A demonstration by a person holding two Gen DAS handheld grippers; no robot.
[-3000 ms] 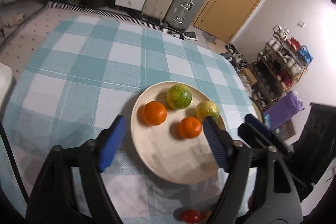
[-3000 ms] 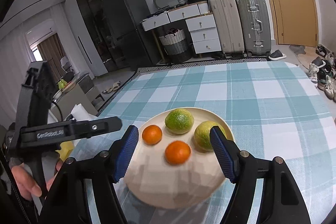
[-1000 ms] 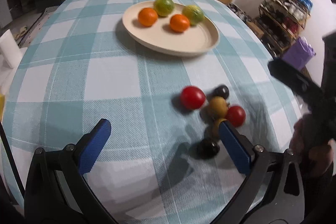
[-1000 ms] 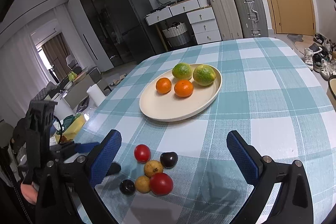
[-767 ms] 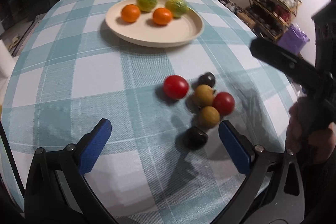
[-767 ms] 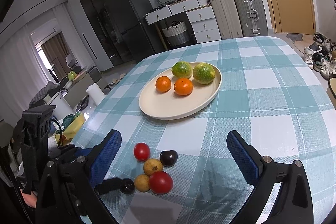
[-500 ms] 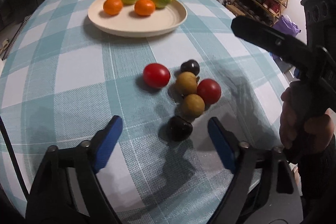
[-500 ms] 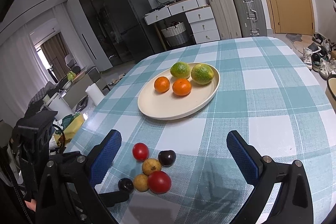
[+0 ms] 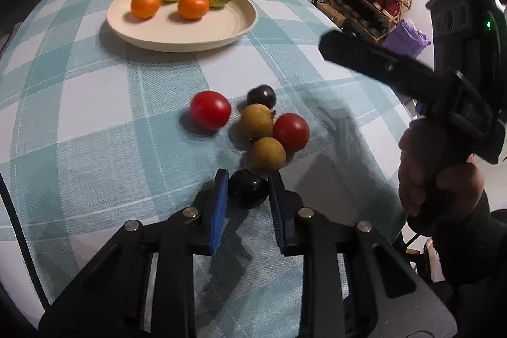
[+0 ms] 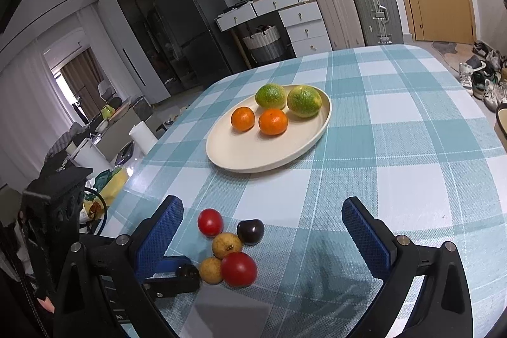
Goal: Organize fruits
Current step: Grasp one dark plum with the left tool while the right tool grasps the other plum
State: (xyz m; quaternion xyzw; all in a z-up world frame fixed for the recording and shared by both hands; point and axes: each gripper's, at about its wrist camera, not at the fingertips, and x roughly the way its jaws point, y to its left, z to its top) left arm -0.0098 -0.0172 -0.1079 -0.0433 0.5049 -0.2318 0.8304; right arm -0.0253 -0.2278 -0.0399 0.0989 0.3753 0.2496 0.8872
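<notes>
Fruits lie in two groups on the worktop [image 10: 412, 122], which has a checked teal and white woven cloth. On the round cream plate [image 10: 253, 154], far from the near edge, sit two smooth oranges [image 10: 273, 121] and two rough green citrus fruits [image 10: 304, 101]. Near the front edge is a tight cluster: two glossy red tomatoes [image 9: 210, 110], two matte yellow-brown round fruits [image 9: 256, 121] and a dark plum [image 9: 261, 95]. The left gripper [image 9: 247, 187] has its blue textured fingers [image 9: 219, 205] pressed on both sides of a second dark plum [image 9: 247, 188], which touches the cloth just beside the cluster. The right gripper [image 10: 259, 230] hangs above the cluster, its fingers spread wide and holding nothing. Between plate and cluster the cloth is bare. The worktop curves off close at the right side. A black tub behind shows "30".
</notes>
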